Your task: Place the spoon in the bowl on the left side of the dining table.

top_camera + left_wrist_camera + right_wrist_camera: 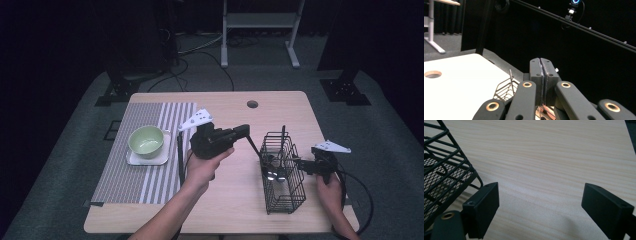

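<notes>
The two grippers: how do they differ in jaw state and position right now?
The left gripper has its jaws pressed shut; the right gripper has its jaws wide open with nothing between them. The left reaches toward the wire basket from its left side; the right sits at its right side. Each is hand-held.

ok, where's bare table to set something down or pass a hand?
Free: the far strip around the grommet hole, the near edge between the striped mat and the wire basket, and the wood beyond the basket's far right. Crowded: mid-table, where the left gripper meets the basket and the right gripper flanks it. The bowl occupies the mat.
</notes>
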Demonstrator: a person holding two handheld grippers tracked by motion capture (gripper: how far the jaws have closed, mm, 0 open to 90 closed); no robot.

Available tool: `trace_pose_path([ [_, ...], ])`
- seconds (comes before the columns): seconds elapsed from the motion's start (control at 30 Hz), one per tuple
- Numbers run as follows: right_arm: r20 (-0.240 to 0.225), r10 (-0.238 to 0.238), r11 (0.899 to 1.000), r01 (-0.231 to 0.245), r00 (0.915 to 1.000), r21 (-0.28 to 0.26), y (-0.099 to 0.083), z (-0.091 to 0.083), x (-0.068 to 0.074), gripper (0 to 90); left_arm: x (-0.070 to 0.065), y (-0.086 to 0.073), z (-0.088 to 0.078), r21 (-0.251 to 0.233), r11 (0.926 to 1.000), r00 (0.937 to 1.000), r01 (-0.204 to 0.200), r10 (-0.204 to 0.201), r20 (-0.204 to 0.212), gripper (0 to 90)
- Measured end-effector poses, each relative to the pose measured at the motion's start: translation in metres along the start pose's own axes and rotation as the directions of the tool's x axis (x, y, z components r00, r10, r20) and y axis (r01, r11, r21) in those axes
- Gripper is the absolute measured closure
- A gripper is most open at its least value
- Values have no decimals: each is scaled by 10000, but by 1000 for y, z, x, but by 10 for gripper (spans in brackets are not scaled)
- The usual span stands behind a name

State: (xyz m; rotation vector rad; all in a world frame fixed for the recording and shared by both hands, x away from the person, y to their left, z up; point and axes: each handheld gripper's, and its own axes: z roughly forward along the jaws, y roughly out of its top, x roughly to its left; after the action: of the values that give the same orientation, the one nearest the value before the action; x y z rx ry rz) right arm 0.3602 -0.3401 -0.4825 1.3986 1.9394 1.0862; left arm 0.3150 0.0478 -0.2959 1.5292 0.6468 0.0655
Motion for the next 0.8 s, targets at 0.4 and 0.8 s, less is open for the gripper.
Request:
trace_pose_path([
  [0.4,14,10,10000,-10,10000,6,0,0,0,136,12,0,-15,-61,10000,9991,43,-45,-424,893],
  [0.8,32,11,10000,-11,10000,13,0,0,0,136,24,-3,-27,-41,10000,9965,90,-93,-831,893],
])
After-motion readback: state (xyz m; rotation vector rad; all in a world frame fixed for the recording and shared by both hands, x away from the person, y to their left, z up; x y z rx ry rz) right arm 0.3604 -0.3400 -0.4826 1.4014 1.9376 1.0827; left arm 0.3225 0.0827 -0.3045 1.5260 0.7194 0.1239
